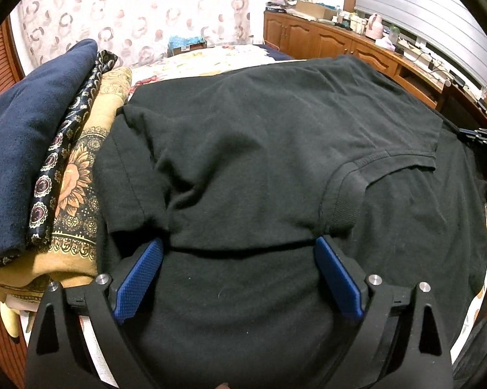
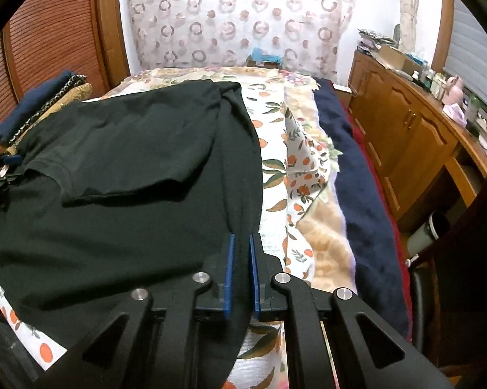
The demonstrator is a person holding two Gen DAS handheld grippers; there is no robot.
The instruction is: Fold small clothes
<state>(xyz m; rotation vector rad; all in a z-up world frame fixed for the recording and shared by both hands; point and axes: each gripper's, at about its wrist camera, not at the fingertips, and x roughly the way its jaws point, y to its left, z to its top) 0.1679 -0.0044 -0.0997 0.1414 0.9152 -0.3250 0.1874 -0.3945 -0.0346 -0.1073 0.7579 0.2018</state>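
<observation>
Both views are evenly lit by indoor light with soft shadows, heavy fisheye bending, black corners, and a slightly washed-out curtain up top.

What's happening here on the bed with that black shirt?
A person is folding a black cotton T-shirt on a bed with an orange-fruit-print sheet, holding a gripper in each hand. The right gripper has its blue-padded fingers pinched shut on the shirt's edge. The left gripper is wide open over the shirt, holding nothing. One sleeve is already folded inward.

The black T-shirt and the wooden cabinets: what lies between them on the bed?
In the right wrist view, between black T-shirt and wooden cabinets lie an orange-print sheet and a navy blanket.
</observation>
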